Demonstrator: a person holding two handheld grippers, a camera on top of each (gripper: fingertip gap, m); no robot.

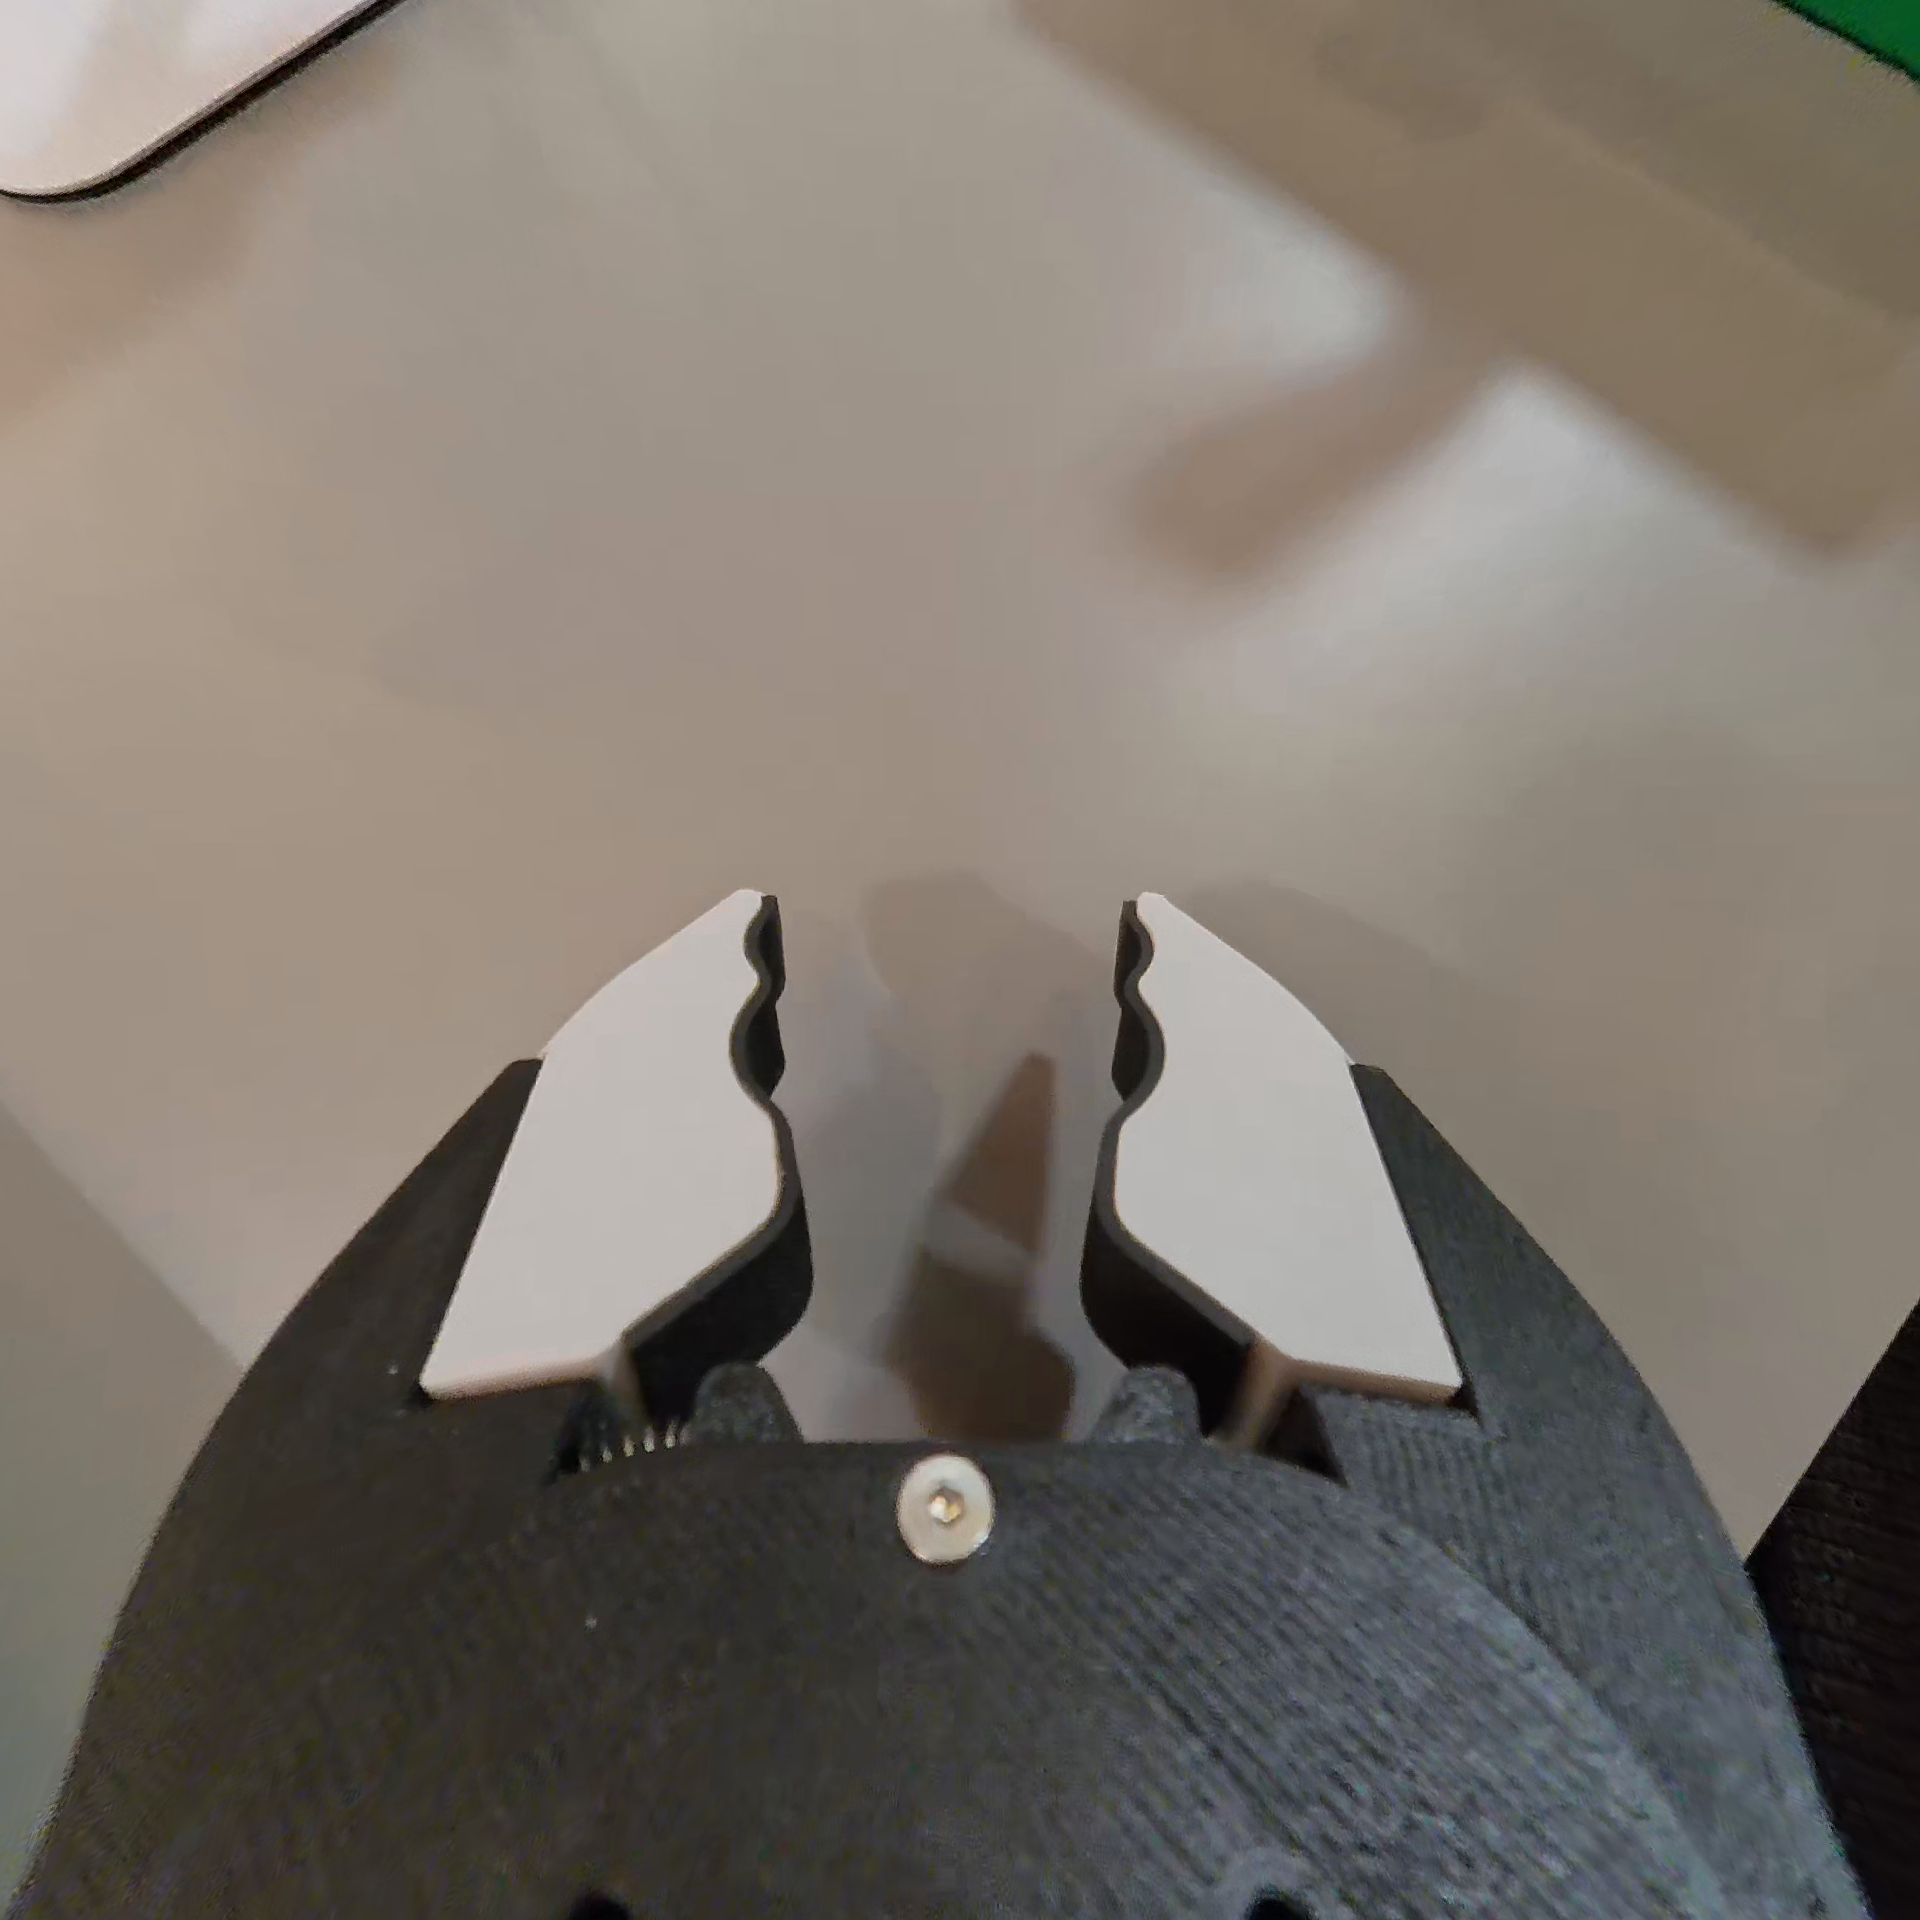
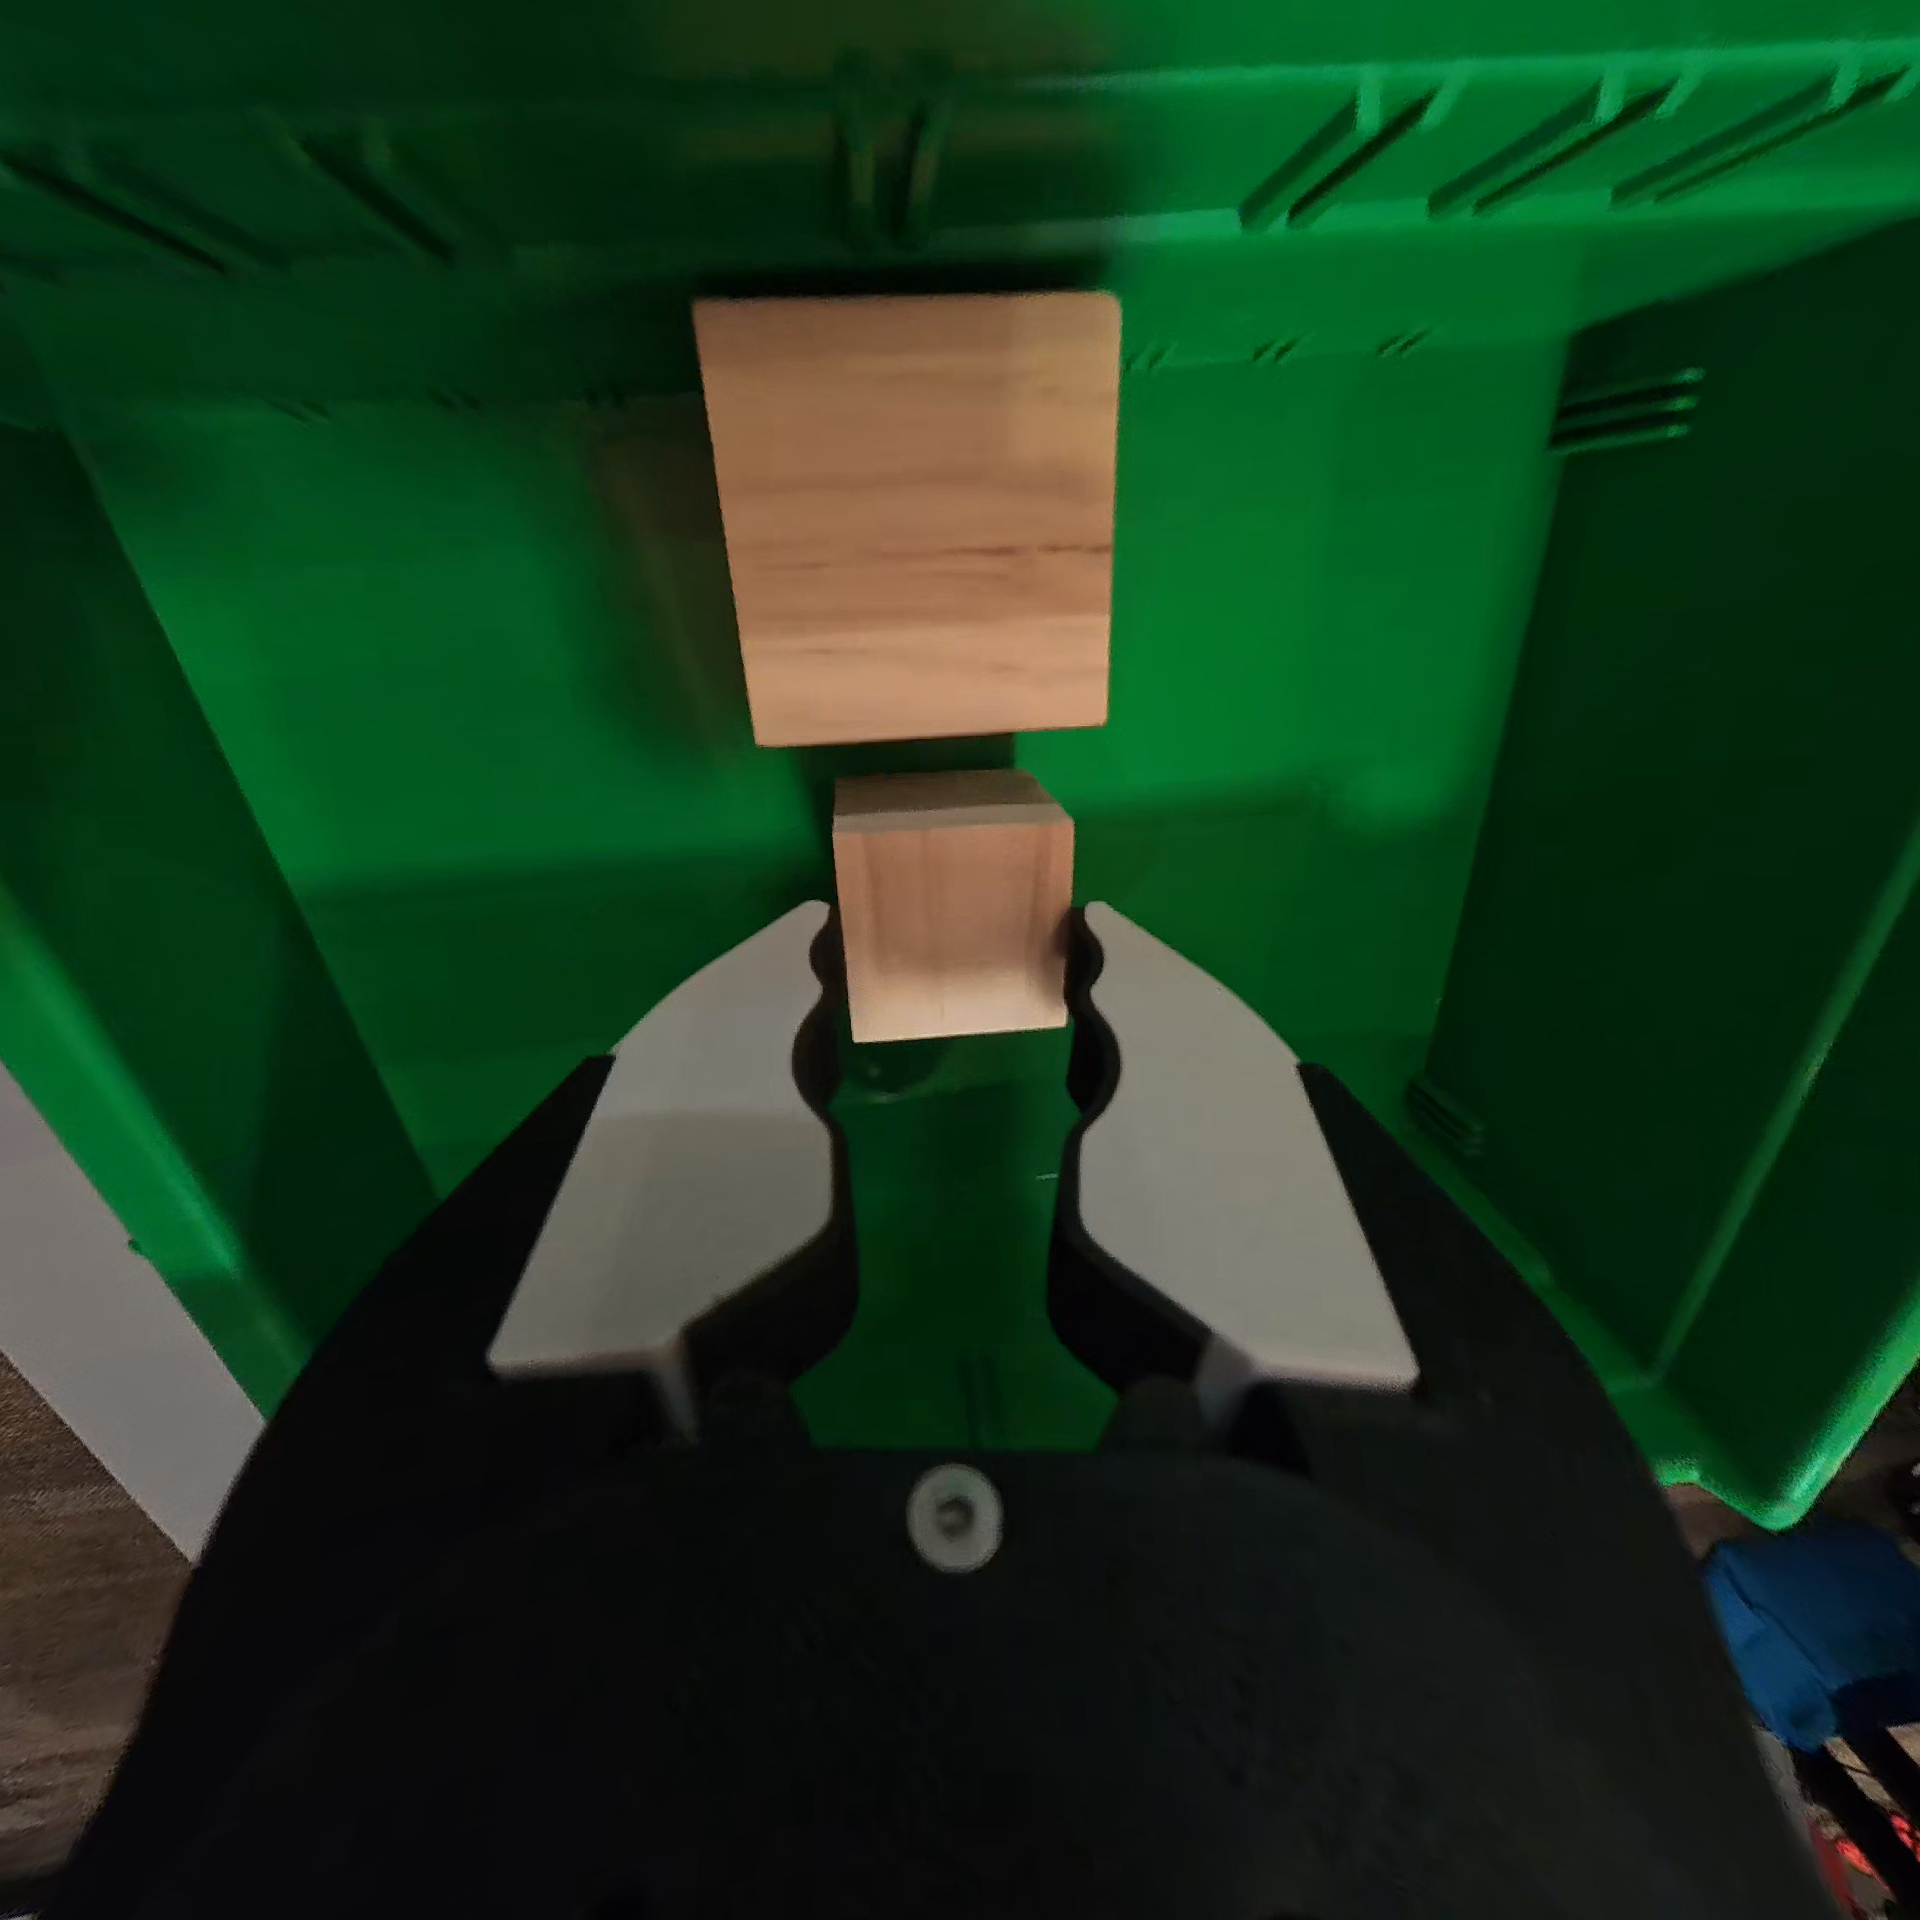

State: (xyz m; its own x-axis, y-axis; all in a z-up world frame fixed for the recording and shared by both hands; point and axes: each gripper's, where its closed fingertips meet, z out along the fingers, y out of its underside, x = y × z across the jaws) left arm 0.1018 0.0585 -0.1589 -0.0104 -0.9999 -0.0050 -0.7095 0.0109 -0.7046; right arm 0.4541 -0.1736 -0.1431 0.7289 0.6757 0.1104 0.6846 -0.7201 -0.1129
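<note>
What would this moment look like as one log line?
left gripper: open, empty, over table | right gripper: shut on small wooden block, inside green bin, large block beyond

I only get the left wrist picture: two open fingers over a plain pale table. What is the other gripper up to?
Observer: The right gripper has a small wooden cube pinched between its fingertips.
Operator: Where is it holding that?
Observer: Inside a green plastic bin.
Operator: Anything else in there?
Observer: A larger wooden block, just beyond the cube.
Operator: Are they touching?
Observer: That view cannot settle it; a thin dark gap shows between them.
</note>
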